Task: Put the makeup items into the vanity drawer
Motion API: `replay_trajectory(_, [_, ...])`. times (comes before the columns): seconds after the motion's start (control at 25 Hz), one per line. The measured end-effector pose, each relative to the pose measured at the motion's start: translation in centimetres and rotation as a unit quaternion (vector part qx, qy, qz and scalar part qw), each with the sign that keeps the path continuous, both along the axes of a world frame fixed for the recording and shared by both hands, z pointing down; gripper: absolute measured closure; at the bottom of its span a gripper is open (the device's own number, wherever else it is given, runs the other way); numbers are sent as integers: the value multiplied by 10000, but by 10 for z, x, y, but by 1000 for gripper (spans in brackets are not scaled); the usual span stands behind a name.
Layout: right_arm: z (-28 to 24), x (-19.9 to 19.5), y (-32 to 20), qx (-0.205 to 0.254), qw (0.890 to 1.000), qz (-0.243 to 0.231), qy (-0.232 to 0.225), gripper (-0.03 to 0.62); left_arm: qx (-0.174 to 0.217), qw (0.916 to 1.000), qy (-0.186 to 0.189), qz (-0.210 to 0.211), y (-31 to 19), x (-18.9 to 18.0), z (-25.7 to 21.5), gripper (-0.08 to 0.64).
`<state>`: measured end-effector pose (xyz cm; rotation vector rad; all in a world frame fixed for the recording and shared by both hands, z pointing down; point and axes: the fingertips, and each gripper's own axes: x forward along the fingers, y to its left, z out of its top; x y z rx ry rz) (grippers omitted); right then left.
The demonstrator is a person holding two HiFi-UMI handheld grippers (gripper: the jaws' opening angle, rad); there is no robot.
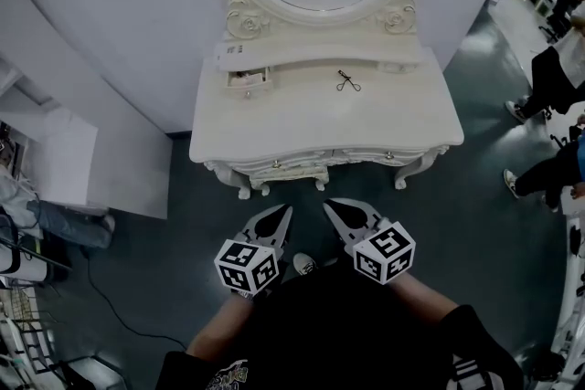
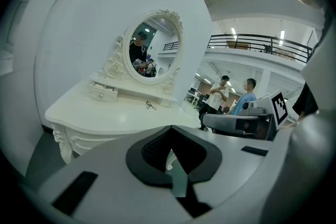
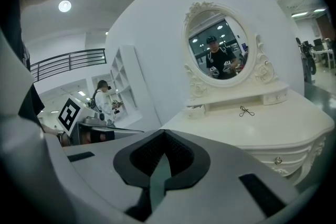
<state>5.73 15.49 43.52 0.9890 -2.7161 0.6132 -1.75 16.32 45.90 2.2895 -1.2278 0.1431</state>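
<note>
Eyelash curler (image 1: 347, 82) flat on vanity top (image 1: 274, 128), small drawer (image 1: 248, 83) open

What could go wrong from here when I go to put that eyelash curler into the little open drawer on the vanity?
1. The eyelash curler is thin and lies flat on the smooth vanity top; the right hand-held gripper, now shut, might slide it away instead of gripping it.
2. The small drawer looks only partly pulled out and may already hold something, so the curler could catch on its rim or drop beside it.
</note>
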Motion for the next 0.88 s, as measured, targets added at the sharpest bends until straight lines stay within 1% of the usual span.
replay_trajectory(0.88, [1, -23, -6, -28, 10000, 25, 70, 563, 86, 10000, 32, -11, -4, -23, -1, 560])
